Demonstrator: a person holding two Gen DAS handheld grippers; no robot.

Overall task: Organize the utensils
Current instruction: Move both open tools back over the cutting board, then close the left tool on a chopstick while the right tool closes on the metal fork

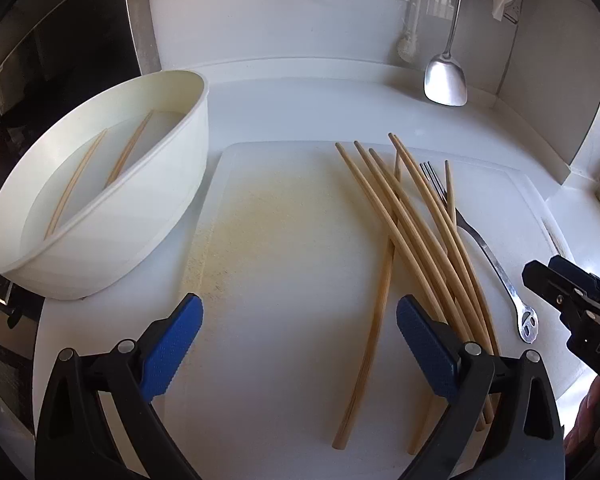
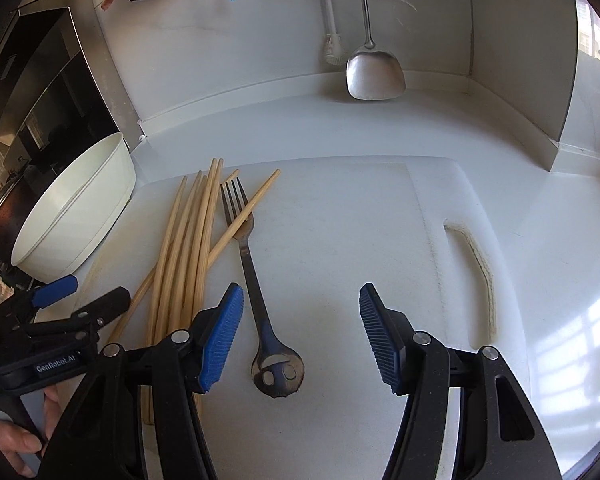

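Several bamboo chopsticks (image 1: 420, 232) lie fanned on a white cutting board (image 1: 284, 240), with a steel fork (image 1: 485, 250) partly under them at the right. My left gripper (image 1: 300, 312) hovers open over the board; one stray chopstick (image 1: 380, 300) lies between its blue pads. A white bowl (image 1: 100, 208) at the left holds two chopsticks (image 1: 80, 176). My right gripper (image 2: 300, 296) is open above the fork (image 2: 252, 280), whose round handle end (image 2: 278, 372) lies between the pads, untouched. The chopsticks (image 2: 188, 248) sit left of it.
A steel spatula (image 2: 374, 72) hangs against the back wall beside a white brush (image 2: 332, 48). The other gripper shows in each view: right gripper (image 1: 544, 268), left gripper (image 2: 100, 286) with a hand (image 2: 16, 440). A dark appliance (image 2: 40, 92) stands behind the bowl (image 2: 76, 216).
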